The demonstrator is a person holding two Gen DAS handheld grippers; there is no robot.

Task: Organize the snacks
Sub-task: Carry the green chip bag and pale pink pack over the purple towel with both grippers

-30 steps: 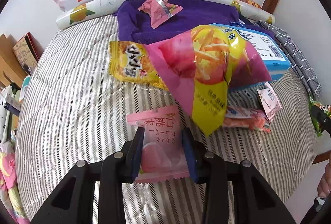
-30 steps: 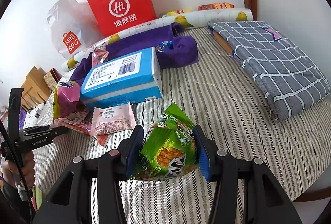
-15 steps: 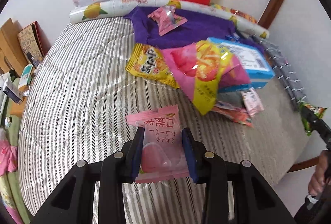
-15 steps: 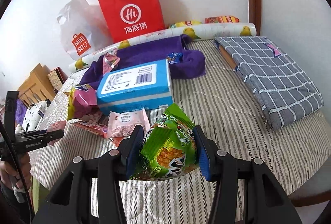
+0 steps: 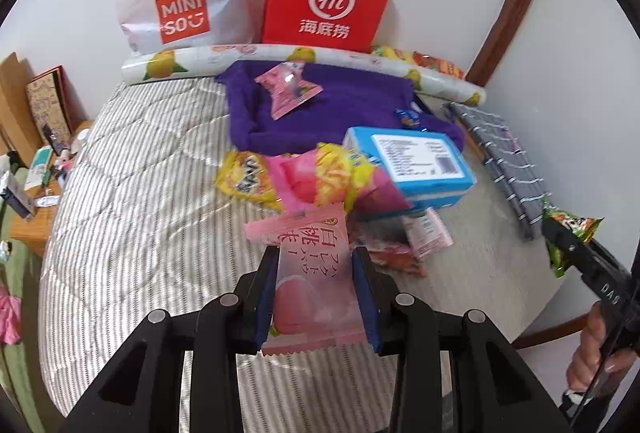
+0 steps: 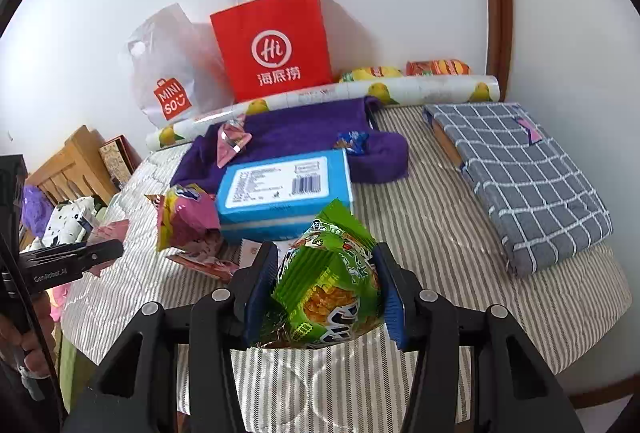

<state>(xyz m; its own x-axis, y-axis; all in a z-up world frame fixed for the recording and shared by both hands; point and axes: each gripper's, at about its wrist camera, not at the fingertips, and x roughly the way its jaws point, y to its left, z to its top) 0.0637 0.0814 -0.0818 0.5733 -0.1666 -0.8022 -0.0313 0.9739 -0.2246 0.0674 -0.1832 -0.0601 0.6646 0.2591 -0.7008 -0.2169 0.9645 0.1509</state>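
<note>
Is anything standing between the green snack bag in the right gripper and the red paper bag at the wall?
Yes. Between the green snack bag and the red paper bag lie the blue box, then the purple towel and the lemon-print roll. All lie low on the bed, and the bag is held above them.

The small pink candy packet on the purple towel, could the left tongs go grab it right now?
Probably not yet. The left tongs are shut on a pink peach snack packet, so the jaws are full. The way to the candy packet on the purple towel looks open from above.
</note>
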